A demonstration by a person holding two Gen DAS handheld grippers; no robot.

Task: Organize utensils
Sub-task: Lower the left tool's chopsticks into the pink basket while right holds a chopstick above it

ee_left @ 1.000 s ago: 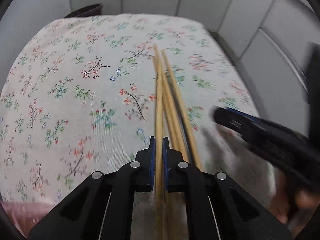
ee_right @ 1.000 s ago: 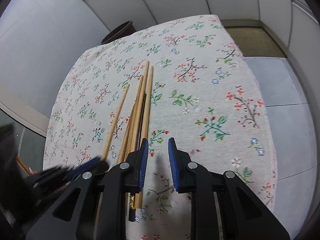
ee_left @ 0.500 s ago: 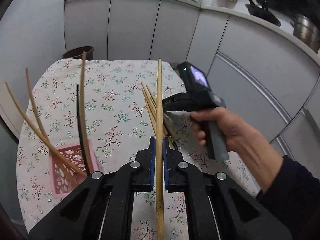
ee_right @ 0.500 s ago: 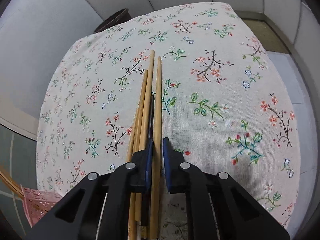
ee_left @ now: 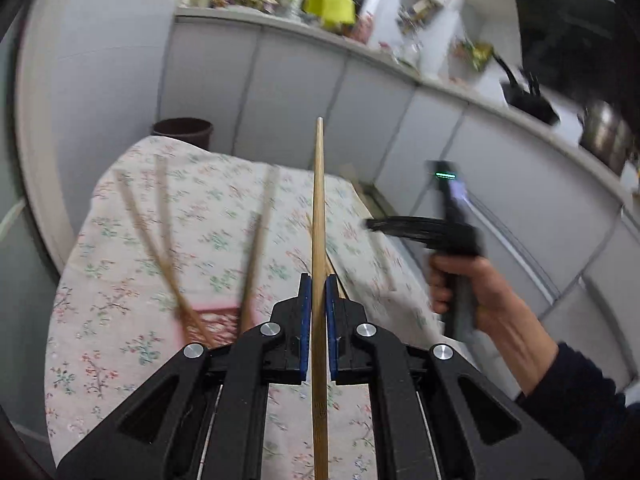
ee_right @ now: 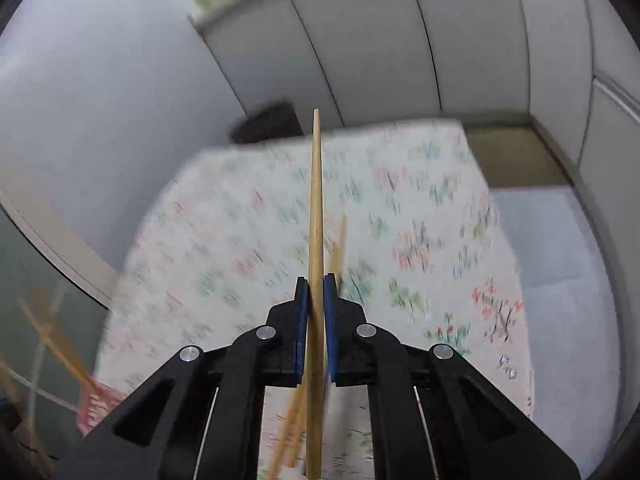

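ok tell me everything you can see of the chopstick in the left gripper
The chopstick is a single light wooden stick, plain, slim and straight. The left gripper is shut on it partway along, blue pads on both sides. Its far end points up and away, clear of the floral tablecloth; its near end runs out of frame.

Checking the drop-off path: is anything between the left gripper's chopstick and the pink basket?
Nothing separate blocks it. The basket already holds several leaning chopsticks, which crowd its opening just below and left of the held chopstick.
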